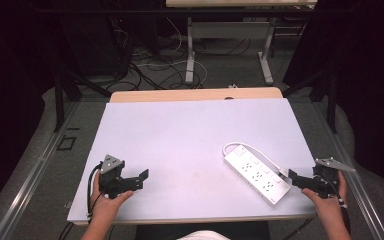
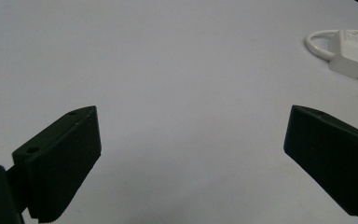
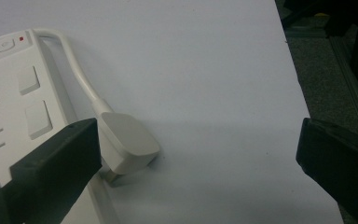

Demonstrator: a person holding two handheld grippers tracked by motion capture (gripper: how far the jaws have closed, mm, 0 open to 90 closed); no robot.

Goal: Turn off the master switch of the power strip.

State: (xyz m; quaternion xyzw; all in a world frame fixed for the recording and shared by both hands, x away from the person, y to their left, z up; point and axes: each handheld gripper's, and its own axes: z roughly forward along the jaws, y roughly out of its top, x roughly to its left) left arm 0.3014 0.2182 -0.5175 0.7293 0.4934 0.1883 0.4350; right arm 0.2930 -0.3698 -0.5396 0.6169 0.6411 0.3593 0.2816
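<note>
Near the front right corner of the white tabletop (image 1: 180, 130) lies a white plastic power strip (image 1: 256, 174), its plug (image 3: 126, 142) alongside. Right gripper (image 1: 296, 177) sits just beside it, left gripper (image 1: 142, 177) near the front left corner, both jaws spread wide, nothing held.

Two black handheld grippers, left gripper (image 1: 141, 179), right gripper (image 1: 294, 177), grey three-cornered top plates, black trailing cables, blocky black fingers (image 2: 65, 158)

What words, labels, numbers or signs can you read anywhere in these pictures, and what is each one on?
No readable text anywhere.
Power strip: a round symbol on its switch beside a small red indicator, too blurred to read; no brand or rating is legible.
Plug: plain white, no marking visible.
Left gripper and right gripper: no lettering visible.
</note>
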